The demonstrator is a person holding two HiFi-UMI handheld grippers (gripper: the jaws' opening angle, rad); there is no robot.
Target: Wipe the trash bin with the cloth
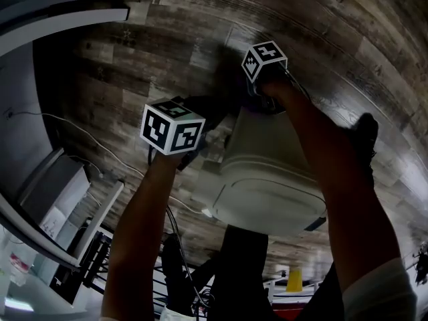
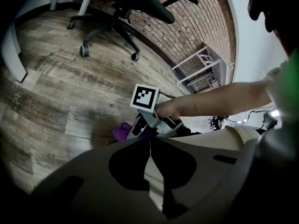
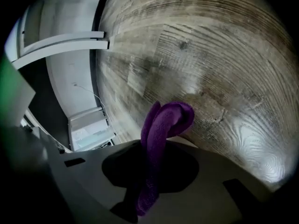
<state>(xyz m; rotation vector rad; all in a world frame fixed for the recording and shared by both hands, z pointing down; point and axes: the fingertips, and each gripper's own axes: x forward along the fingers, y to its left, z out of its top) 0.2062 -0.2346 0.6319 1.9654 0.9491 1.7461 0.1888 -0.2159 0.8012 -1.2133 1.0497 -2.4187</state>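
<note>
The white trash bin (image 1: 267, 172) stands on the wooden floor below me. My left gripper (image 1: 202, 147) is at its left side, and its jaws (image 2: 150, 146) are shut on a thin cream edge of the bin (image 2: 238, 136). My right gripper (image 1: 259, 93) is at the bin's far side, shut on the purple cloth (image 3: 163, 125), which folds over beyond the jaws. From the left gripper view, the right gripper (image 2: 140, 125) and a bit of the cloth (image 2: 121, 132) show just past the bin. Where the cloth touches the bin is hidden.
White furniture (image 1: 60, 192) and a thin cable (image 1: 87, 139) lie to the left. A dark shoe (image 1: 366, 136) is right of the bin, a yellow cone (image 1: 294, 281) behind me. An office chair (image 2: 126, 8) and a metal rack (image 2: 201, 66) stand farther off by a brick wall.
</note>
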